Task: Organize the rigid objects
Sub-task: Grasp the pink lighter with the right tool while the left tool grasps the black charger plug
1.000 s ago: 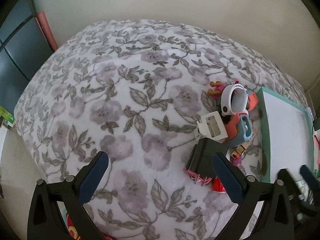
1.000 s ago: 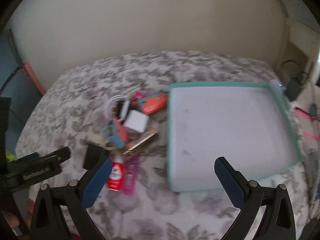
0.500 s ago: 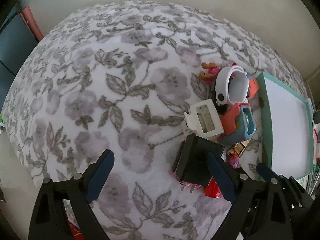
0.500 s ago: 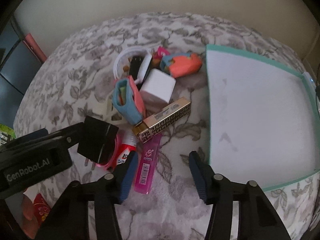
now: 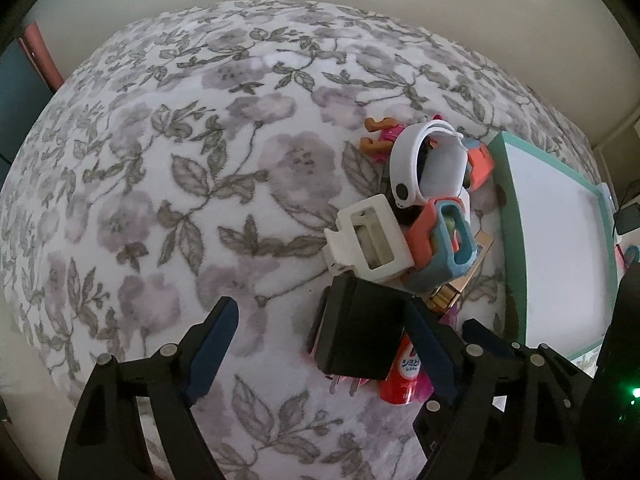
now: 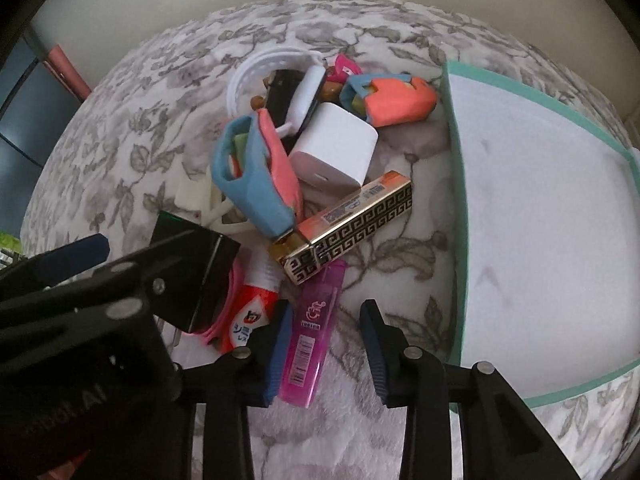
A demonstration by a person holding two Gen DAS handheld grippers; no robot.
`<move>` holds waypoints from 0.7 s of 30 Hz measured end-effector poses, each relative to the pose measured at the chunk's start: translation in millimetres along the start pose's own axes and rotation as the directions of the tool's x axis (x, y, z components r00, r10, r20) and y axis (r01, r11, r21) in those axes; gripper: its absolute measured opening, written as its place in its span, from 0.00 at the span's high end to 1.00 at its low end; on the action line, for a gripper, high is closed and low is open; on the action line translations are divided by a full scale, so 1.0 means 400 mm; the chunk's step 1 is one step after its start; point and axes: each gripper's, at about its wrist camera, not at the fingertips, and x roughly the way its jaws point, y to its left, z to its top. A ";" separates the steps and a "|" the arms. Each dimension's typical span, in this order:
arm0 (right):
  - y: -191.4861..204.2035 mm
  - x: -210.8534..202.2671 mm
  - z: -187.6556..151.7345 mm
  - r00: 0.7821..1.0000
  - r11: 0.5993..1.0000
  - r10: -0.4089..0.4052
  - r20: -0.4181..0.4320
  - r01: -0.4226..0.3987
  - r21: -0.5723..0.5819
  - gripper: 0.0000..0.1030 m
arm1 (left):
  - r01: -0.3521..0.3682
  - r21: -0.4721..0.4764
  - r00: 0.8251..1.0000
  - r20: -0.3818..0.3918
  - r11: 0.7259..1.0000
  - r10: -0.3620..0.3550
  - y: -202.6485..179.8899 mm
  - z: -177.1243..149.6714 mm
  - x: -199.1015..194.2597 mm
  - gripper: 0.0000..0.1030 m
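The blanket [image 6: 132, 152] is white with a grey flower-and-leaf print. The tray [image 6: 456, 128] has a teal rim and a white floor. In the pile, the charger cube [image 6: 334, 152] is white, the slim box [image 6: 352, 228] is gold with a black Greek-key pattern, the flat case [image 6: 310, 344] is clear pink, the tube [image 6: 250, 312] is red and white, and the plug adapter [image 5: 356, 332] is black. Both tongs, left [image 5: 320, 348] and right [image 6: 324, 344], are black with dark blue pads.

Bedroom: floral bedspread [image 5: 168, 184], wall-side
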 end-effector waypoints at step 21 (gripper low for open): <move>-0.015 -0.025 -0.029 0.999 1.000 0.009 -0.034 -0.008 0.020 0.79 | 0.123 0.040 0.992 -0.028 0.992 -0.122 -0.033 -0.011 0.011 0.49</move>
